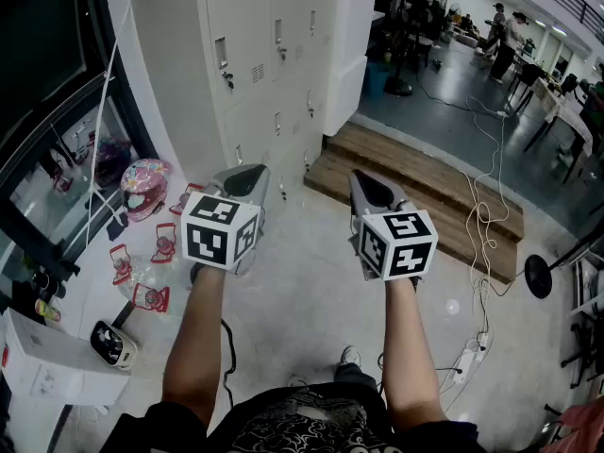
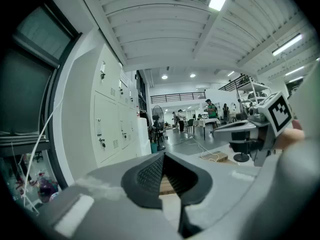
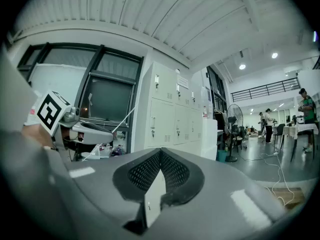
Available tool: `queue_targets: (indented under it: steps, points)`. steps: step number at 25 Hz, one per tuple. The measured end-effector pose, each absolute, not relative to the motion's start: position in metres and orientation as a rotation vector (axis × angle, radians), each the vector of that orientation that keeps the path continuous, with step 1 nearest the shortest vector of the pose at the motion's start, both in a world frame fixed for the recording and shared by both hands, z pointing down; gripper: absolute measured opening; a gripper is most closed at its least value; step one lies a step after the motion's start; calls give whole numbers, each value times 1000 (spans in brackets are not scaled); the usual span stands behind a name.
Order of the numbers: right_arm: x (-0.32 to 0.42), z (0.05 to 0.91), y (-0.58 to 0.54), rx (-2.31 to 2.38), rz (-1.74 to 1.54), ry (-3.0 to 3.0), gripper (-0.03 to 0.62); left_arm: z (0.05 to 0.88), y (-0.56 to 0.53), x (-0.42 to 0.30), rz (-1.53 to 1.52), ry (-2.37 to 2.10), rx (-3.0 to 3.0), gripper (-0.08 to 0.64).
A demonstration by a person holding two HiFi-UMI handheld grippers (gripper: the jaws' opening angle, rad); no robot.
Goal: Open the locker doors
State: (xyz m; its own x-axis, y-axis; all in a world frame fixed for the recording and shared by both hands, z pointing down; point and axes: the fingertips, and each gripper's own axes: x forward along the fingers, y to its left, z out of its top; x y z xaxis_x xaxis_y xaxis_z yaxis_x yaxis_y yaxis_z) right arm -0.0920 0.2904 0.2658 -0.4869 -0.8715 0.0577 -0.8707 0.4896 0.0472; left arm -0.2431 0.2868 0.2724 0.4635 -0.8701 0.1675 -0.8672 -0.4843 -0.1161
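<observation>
Head view: left gripper (image 1: 247, 172), right gripper (image 1: 364, 177) facing lockers (image 1: 274, 64).

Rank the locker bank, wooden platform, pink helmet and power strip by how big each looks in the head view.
1. locker bank
2. wooden platform
3. pink helmet
4. power strip

The first two are close, as the frame's top cuts off the lockers. The strip looks smallest despite lying nearer the camera.
</observation>
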Motion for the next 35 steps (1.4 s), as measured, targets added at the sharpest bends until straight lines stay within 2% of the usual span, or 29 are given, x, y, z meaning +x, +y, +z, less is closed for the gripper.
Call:
queue_targets:
  steps: [15, 27, 35]
  points:
    - [-60, 273, 266, 1561, -10, -2650, 3, 280, 262, -199, -357, 1545, -2690, 2]
    - [12, 271, 185, 1555, -14, -2657, 60, 276, 179, -120, -376, 1519, -2693, 3]
    - [76, 261, 138, 1565, -16, -2679, 138, 268, 130, -48, -362, 1476, -2708, 2]
